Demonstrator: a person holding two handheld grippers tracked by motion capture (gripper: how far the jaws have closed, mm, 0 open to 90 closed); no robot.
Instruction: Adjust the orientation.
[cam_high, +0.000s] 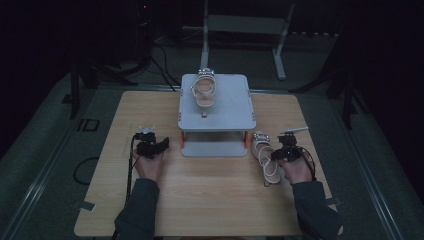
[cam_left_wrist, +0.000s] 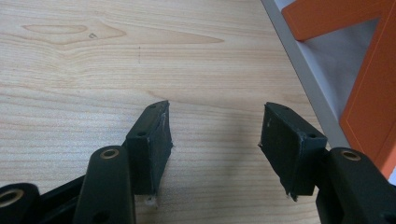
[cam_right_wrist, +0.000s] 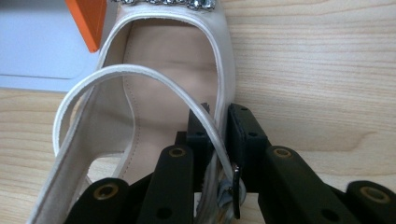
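The right gripper (cam_right_wrist: 217, 140) has its fingers clamped on the side wall and strap of the sandal (cam_high: 265, 159), which lies on the counter (cam_high: 210, 200) just right of the grey shelf (cam_high: 217, 102). The left gripper (cam_left_wrist: 215, 140) rests with fingers apart over bare wood. A second sandal (cam_high: 205, 92) sits on top of the shelf. The pinch is thin: lifted, the shoe could swing or slip free

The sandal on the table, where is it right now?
In the high view the sandal lies on the table's right side beside the grey shelf, with the right gripper shut on its side.
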